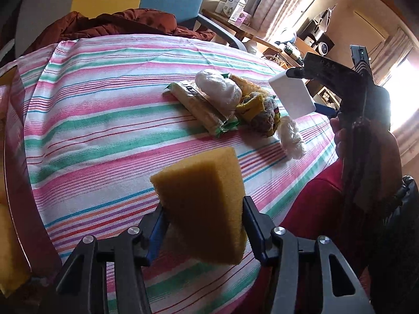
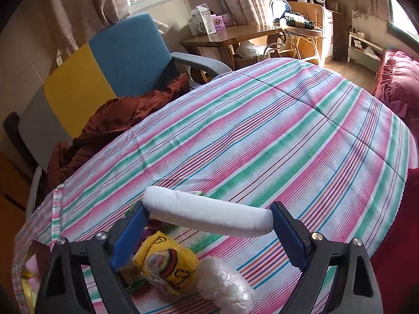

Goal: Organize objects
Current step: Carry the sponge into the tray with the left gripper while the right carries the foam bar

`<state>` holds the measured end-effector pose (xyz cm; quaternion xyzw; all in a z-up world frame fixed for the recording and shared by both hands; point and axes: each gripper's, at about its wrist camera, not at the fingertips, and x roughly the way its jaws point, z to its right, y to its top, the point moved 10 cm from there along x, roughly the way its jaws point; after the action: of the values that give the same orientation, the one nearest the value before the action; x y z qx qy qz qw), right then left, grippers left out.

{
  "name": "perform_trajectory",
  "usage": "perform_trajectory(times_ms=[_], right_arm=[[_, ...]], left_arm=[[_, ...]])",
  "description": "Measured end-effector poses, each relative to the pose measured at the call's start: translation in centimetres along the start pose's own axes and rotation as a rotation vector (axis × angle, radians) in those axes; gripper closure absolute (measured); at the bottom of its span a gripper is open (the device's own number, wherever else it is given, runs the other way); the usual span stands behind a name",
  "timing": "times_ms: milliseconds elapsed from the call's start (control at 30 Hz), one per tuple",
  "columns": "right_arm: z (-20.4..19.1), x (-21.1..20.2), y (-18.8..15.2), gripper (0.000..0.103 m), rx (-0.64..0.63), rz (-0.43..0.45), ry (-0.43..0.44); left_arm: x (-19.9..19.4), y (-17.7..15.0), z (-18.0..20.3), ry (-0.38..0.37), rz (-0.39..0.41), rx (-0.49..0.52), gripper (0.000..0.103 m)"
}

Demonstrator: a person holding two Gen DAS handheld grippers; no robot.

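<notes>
On the striped tablecloth I count one cluster: two clear plastic bags, one yellow knit bundle, one wafer pack. My left gripper pinches one yellow sponge above the cloth; my right gripper clamps one white foam pad over the cluster. Behind: one blue-yellow chair, wooden desk, curtains.

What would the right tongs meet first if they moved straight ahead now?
Probably the pink-and-green striped tablecloth. The right tongs, holding the white foam pad, face open cloth; depth is uncertain.
</notes>
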<state>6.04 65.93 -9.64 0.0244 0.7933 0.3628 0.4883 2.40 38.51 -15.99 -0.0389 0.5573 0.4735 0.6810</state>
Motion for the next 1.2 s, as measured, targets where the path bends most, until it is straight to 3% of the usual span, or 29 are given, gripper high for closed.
perform_trajectory(times_ms=[433, 667, 900, 1033, 1200], right_arm=[[-0.9, -1.3, 0.6, 0.01, 0.0, 0.053, 0.06], [-3.3, -2.9, 0.4, 0.01, -0.104, 0.107, 0.092], [-5.9, -3.6, -0.8, 0.01, -0.236, 0.113, 0.082], [-8.8, -5.1, -2.6, 0.01, -0.315, 0.101, 0.125], [-15.6, -7.8, -7.3, 0.009, -0.457, 0.068, 0.262]], left_arm=[[-3.1, 0.2, -1.1, 0.023, 0.046, -0.023, 0.052], [-6.7, 0.0, -3.2, 0.068, 0.097, -0.047, 0.052], [-12.7, 0.3, -6.9, 0.127, 0.207, -0.088, 0.052], [-15.6, -0.7, -10.6, 0.191, 0.247, -0.145, 0.052], [-18.1, -2.9, -15.3, 0.264, 0.271, -0.237, 0.052]])
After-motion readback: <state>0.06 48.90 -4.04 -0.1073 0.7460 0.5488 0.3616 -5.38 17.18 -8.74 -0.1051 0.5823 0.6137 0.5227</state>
